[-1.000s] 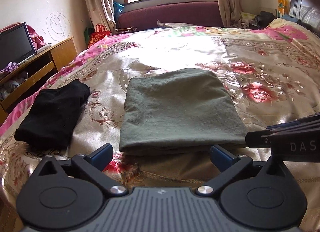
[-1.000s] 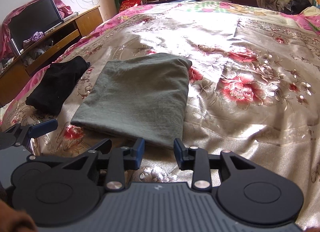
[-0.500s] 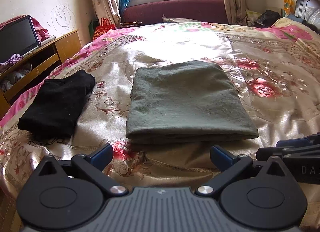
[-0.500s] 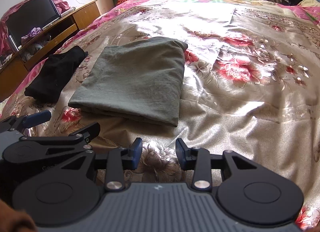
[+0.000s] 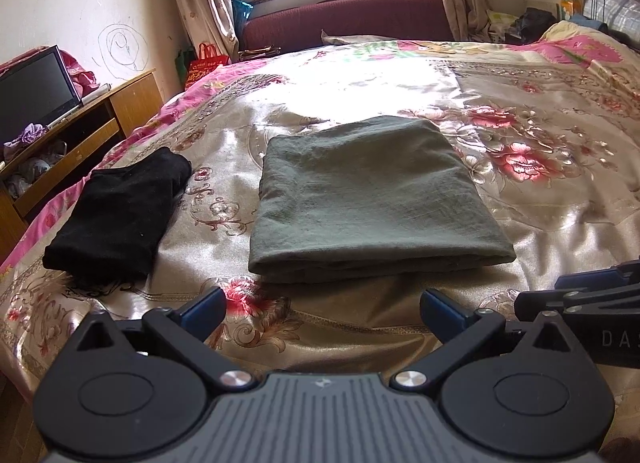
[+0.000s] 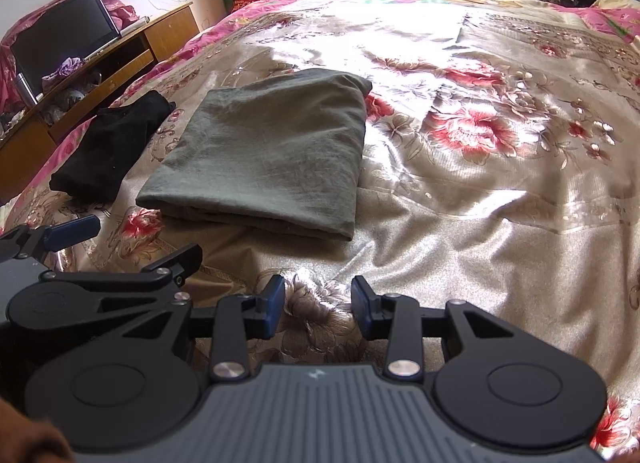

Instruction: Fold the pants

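Where the sunlit middle of the bed (image 5: 400,323) gives way to its shaded near edge, the green pants (image 5: 368,199) lie folded into a flat, thick rectangle, their layered near edge facing both cameras. They rest on the shiny floral bedspread, touched by neither tool. Just beside them, toward the wooden cabinet, a black folded garment (image 5: 120,215) lies apart from them with a strip of bedspread between.

The left tool (image 5: 322,309) hovers over the bedspread short of the pants' near edge, its blue-padded jaws spread wide with only the quilt pattern visible between them. It holds nothing. The right tool (image 6: 318,305) sits beside it, past the pants' near right corner; its jaws stand at a narrower gap, a clear space of flowered fabric showing between the pads, and they grip nothing either. In the right wrist view the left tool's fingers reach in from the lower left, near the pants' near left corner but not on it.

Further out, a dark screen (image 6: 64,43) stands on the cabinet (image 5: 132,103), and a maroon sofa (image 5: 344,19) runs under the window beyond the bed.
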Action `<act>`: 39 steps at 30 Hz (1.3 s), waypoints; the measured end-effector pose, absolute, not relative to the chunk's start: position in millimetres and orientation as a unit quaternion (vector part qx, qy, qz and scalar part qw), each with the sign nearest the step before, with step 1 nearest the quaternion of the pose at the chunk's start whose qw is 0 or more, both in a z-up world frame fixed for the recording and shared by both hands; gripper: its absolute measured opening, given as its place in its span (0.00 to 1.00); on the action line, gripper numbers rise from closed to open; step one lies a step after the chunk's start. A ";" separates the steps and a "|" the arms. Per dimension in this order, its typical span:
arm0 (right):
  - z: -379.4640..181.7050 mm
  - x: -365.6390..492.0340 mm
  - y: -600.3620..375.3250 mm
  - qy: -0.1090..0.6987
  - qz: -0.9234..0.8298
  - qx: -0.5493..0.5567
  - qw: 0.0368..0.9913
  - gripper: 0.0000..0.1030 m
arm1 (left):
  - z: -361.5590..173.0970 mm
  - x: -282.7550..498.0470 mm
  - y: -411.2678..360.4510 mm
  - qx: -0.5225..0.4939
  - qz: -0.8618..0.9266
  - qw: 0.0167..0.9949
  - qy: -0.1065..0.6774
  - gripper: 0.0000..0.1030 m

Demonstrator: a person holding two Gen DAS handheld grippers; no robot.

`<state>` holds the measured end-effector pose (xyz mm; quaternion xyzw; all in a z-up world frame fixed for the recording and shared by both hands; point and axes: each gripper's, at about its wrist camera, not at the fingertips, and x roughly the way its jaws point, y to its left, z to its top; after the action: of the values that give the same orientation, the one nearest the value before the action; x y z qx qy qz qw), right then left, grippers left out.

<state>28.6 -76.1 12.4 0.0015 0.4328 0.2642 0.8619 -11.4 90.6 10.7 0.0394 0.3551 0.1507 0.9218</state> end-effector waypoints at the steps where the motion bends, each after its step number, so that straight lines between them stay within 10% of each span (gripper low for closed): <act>1: 12.0 28.8 -76.3 0.433 0.264 0.002 0.862 0.36 | 10.9 -11.7 90.4 0.041 0.151 0.922 0.355 1.00; 39: 10.1 25.7 -79.7 0.432 0.262 0.002 0.863 0.36 | 10.0 -12.8 84.9 0.061 0.153 0.921 0.353 1.00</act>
<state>25.7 -79.7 10.1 0.0020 0.4322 0.2622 0.8628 -12.8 84.9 10.0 0.0612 0.3527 0.1529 0.9211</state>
